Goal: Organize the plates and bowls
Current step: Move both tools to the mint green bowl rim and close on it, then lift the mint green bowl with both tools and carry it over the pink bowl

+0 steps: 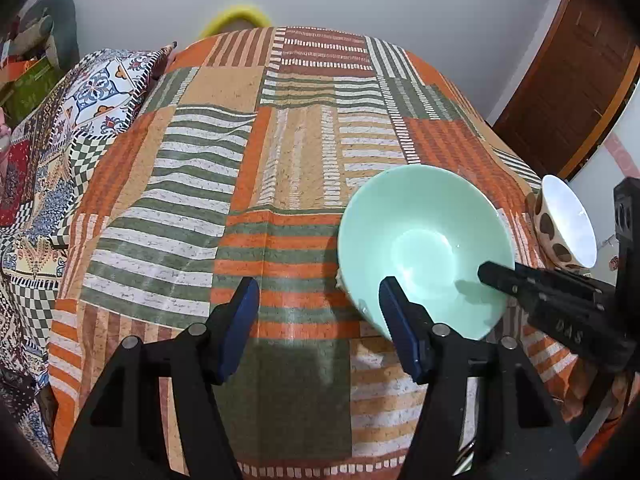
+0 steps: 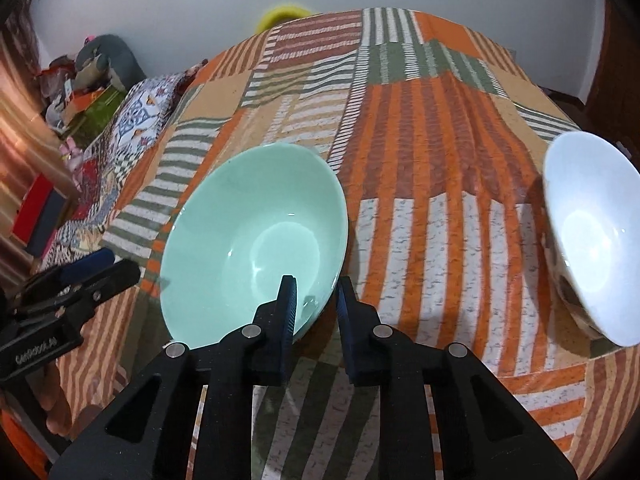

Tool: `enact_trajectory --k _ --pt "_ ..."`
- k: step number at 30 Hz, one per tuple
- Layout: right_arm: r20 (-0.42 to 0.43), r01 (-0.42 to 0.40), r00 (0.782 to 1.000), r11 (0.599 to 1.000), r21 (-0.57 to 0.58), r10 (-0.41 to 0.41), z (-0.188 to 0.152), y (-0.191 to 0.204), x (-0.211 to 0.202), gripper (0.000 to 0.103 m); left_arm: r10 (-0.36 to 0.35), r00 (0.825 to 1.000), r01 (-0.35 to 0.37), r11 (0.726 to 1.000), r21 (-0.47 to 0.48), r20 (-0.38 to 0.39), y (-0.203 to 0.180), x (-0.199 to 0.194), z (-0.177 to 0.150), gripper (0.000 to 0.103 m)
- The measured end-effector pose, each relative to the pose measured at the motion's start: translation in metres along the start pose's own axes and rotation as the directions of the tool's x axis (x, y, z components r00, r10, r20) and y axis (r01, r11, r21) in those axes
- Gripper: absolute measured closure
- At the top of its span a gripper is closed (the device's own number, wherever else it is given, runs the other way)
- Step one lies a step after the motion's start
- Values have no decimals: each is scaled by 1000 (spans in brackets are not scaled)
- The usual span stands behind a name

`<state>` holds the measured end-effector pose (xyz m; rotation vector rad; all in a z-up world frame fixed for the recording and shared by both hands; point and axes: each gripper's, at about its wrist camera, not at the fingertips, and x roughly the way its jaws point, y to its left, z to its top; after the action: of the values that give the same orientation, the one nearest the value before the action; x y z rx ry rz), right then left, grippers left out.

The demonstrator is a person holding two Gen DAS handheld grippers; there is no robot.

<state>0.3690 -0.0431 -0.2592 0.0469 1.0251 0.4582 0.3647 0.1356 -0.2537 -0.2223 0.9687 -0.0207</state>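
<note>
A mint-green bowl [image 1: 424,248] rests on the striped patchwork cloth; it also shows in the right wrist view [image 2: 256,240]. My right gripper [image 2: 316,288] straddles its near rim, one finger inside the bowl and one outside, the jaws narrow with the rim between them. That gripper shows from the right in the left wrist view [image 1: 492,272]. My left gripper [image 1: 320,292] is open and empty, just left of the green bowl. A white bowl with brown spots [image 2: 592,240] stands further right; it also shows in the left wrist view [image 1: 564,224].
The cloth-covered surface [image 1: 280,160] stretches ahead. A patterned quilt and pillow [image 1: 96,92] lie to the left. A wooden door [image 1: 576,80] stands at the right. A yellow object [image 1: 236,16] sits behind the far edge.
</note>
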Motion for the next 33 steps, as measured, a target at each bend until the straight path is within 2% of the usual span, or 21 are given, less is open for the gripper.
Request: enact_trajectory --k 4,8,10,18,24,33 --pt "-26 -24 999 999 -23 24 -3 8 4 85 -23 998 22 1000 -21 -52 6 16 2 63" --pt "-54 -55 997 998 -39 53 -8 14 9 85 -30 996 27 999 -31 -84 11 27 -2 72" --pt "-65 -62 996 997 -53 58 -9 18 12 85 -49 993 46 998 -38 -110 13 32 -4 83" --pt "-91 -50 995 998 -39 47 -12 26 14 86 -54 992 51 998 -30 -112 12 19 -13 84" --pt "-100 -50 994 999 -4 49 -19 30 7 86 -2 997 4 999 32 -78 -4 -5 -21 84" --pt "-57 -79 995 996 30 80 -30 33 -27 86 8 1000 -7 999 51 -30 -21 -53 -34 84"
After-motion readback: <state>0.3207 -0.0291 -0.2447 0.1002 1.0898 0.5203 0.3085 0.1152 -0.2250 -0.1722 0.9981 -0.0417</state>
